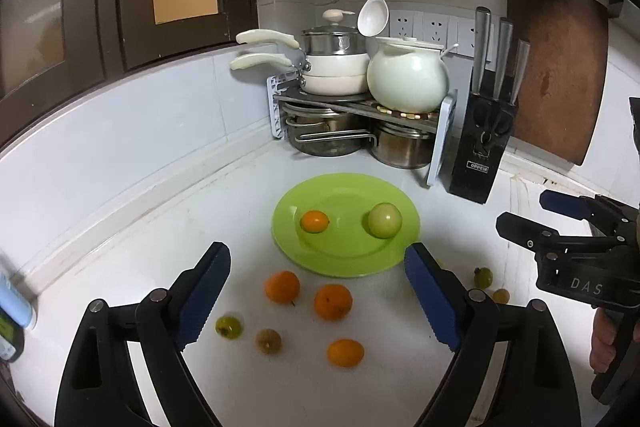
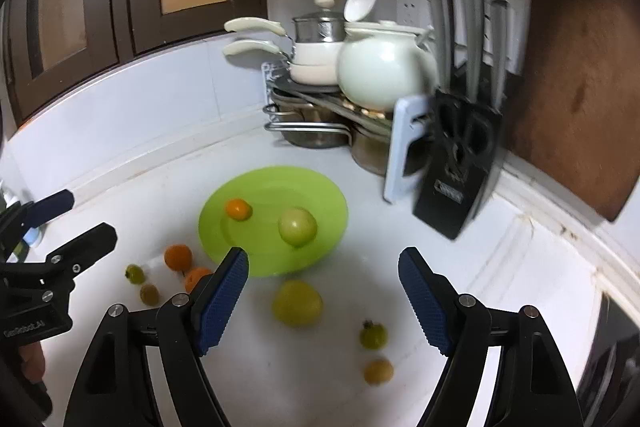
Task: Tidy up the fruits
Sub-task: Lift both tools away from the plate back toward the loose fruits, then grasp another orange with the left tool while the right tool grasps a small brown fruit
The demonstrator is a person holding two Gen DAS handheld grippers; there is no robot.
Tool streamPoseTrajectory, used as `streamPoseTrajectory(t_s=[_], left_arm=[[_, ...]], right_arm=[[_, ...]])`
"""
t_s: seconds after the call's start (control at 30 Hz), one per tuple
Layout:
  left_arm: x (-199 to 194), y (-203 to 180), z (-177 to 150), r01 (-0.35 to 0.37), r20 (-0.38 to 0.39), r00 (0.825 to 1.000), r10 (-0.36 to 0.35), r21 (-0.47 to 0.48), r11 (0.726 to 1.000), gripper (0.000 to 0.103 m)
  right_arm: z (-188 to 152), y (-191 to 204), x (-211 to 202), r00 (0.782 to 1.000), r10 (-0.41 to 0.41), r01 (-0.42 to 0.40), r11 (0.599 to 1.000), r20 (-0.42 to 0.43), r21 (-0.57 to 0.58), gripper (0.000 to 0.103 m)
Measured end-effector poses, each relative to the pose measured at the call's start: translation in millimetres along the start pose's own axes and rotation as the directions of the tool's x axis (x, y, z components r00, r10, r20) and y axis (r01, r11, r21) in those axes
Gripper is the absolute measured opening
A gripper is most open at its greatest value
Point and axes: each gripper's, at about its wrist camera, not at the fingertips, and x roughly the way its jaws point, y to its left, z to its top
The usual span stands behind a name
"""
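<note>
**Both claws released above scattered fruit**

The green plate (image 1: 346, 227) lies at the centre of the left wrist view on the white tabletop (image 1: 120, 227). On it sit a small orange (image 1: 315, 221) toward its left side and a pale green apple (image 1: 385, 220) toward its right, well apart from each other.

Below the plate, loose on the tabletop, are three more oranges (image 1: 282, 286), (image 1: 333, 301) and (image 1: 345, 352), a small green fruit (image 1: 229, 325) and a brownish fruit (image 1: 268, 341) at lower left. In the right wrist view a yellow-green fruit (image 2: 297, 303) lies just below the plate's near edge, blurred, with a small green fruit with a stem (image 2: 373, 335) and a small yellowish fruit (image 2: 378, 371) at lower right.

The left claw (image 1: 318, 295) is released, jaws spread wide, holding nothing. The right claw (image 2: 323, 297) is likewise released and bare, jaws wide with the yellow-green fruit framed between them.

In the upper part of the frame stand a pot rack (image 1: 360, 107), a white jar (image 1: 408, 75), a knife block (image 1: 480, 151) and a cutting board (image 1: 556, 67)
</note>
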Motion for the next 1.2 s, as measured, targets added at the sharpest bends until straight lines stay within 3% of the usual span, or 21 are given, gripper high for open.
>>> streamPoseTrajectory(t_s=[0.33, 0.7, 1.07, 1.2], left_arm=[[-10, -1, -37, -0.034, -0.009, 0.999, 0.033, -0.057, 0.998, 0.090], [-2, -9, -68, -0.082, -0.050, 0.995, 0.081, -0.034, 0.996, 0.090], [25, -16, -84, -0.093, -0.123, 0.988, 0.092, -0.003, 0.996, 0.089], [38, -15, -88, -0.082, -0.159, 0.984, 0.080, -0.008, 0.997, 0.084]], right_arm=[[-30, -10, -12, 0.999, -0.044, 0.044, 0.999, -0.001, 0.014, 0.078], [-59, -16, -15, 0.993, -0.114, 0.115, 0.993, 0.012, -0.028, 0.078], [-78, -32, 18, 0.989, -0.102, 0.105, 0.994, -0.111, 0.021, 0.078], [-83, -35, 31, 0.984, -0.094, 0.099, 0.995, -0.152, 0.026, 0.078]])
